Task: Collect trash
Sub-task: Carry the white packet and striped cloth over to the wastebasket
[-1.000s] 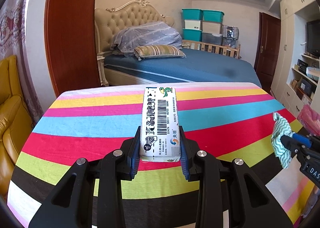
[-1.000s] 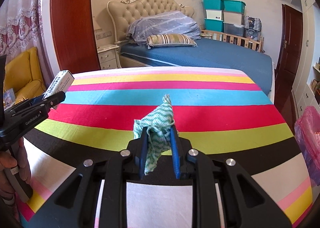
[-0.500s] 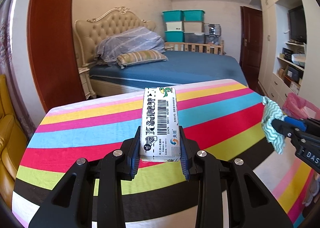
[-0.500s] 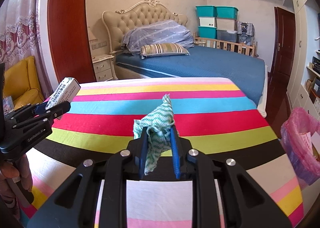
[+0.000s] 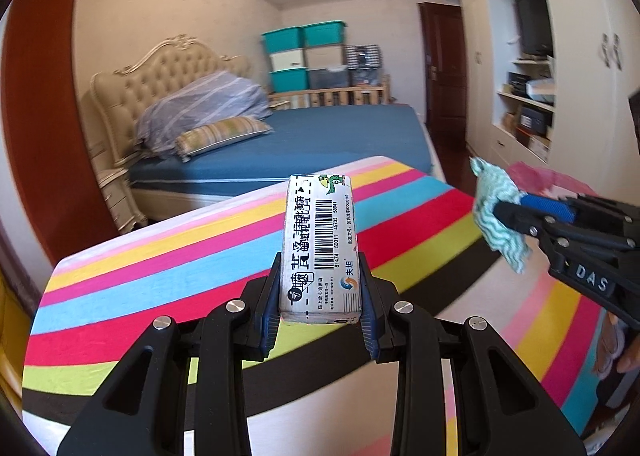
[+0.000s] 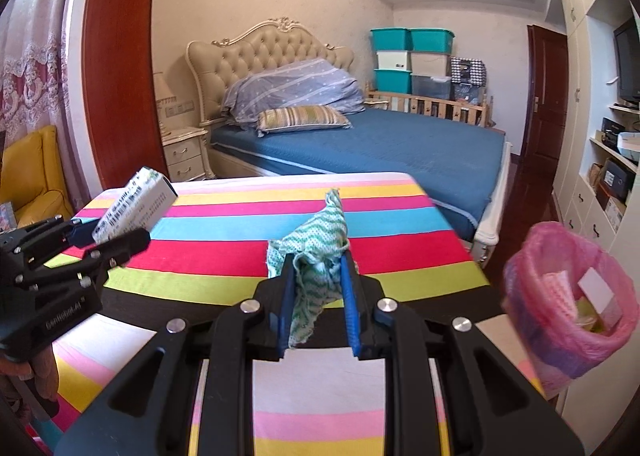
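My left gripper (image 5: 319,296) is shut on a white carton with a barcode (image 5: 320,244) and holds it above the striped table (image 5: 180,256). The carton also shows in the right wrist view (image 6: 132,207), at the left. My right gripper (image 6: 318,288) is shut on a crumpled green-and-white cloth (image 6: 316,252), held above the table; the cloth shows in the left wrist view (image 5: 498,211) at the right. A bin with a pink bag (image 6: 576,296) stands off the table's right edge and holds some trash.
A bed with a blue cover (image 6: 380,143) lies behind the table. A yellow armchair (image 6: 28,175) stands at the left. White cupboards and shelves (image 6: 600,175) line the right wall. A dark door (image 6: 546,95) is at the back right.
Both grippers have swung to the right with their loads. The pink bin has come into the right wrist view and looks closer. The grips have not changed.
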Available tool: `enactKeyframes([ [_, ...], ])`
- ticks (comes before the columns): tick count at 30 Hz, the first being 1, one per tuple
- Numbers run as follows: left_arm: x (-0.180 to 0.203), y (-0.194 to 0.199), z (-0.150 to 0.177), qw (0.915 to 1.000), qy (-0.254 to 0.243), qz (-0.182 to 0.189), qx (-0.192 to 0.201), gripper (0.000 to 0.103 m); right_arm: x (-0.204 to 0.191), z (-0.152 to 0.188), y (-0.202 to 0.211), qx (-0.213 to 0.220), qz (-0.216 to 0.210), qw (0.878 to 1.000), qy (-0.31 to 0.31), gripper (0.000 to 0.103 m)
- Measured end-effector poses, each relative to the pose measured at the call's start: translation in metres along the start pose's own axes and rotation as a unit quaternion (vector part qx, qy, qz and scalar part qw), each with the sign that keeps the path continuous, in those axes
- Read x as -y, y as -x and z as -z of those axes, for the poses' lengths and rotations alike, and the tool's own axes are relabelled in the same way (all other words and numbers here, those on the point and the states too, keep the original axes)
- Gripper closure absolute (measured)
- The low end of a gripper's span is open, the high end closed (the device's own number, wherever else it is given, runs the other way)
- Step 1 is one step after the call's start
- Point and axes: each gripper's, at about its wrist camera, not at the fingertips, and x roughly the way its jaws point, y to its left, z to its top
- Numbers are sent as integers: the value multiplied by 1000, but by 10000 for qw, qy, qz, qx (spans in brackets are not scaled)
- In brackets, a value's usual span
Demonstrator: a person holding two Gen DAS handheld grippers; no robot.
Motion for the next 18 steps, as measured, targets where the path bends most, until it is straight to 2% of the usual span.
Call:
enactKeyframes([
  [9,62,-12,-12,9976,-355,581,-129,73,61,11,24,83,356,9989,-279,81],
  [18,140,-34,-30,9889,-689,1287,-284,73,124,19,42,137,790,9956,-492,81],
])
